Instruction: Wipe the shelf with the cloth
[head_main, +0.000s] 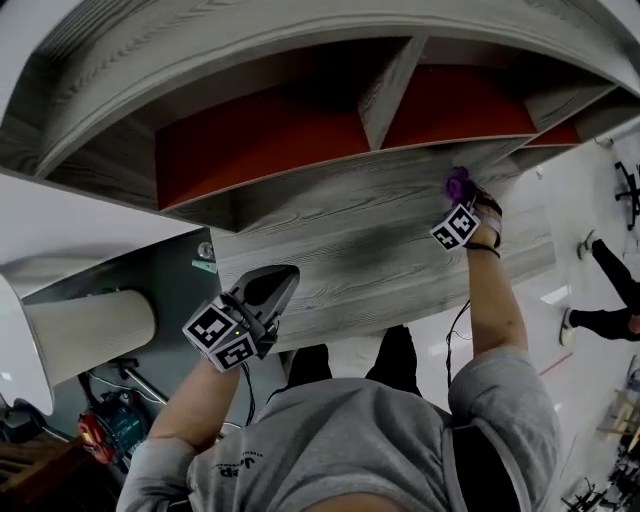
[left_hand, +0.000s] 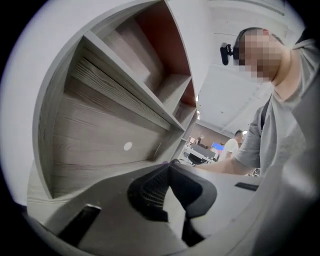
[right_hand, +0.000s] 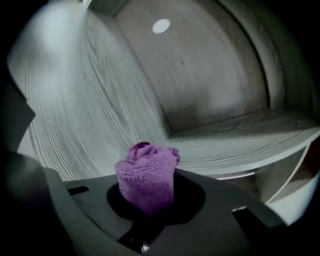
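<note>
- the right gripper (head_main: 462, 200) had its jaws closed on the bunched purple cloth (right_hand: 146, 175), which stuck out past the jaw tips.
- the cloth was at the grey wood board of the shelf (head_main: 330, 230), toward its right part, just below the red-backed compartments; firm contact could not be confirmed.
- the left gripper (head_main: 280, 281) had its jaws brought together on nothing and was held near the board's left, near edge, well apart from the cloth.
- judged progress: wiping was at hand or under way. no mark showed which areas were done, so the board's length to the left and the compartments were treated as remaining.
</note>
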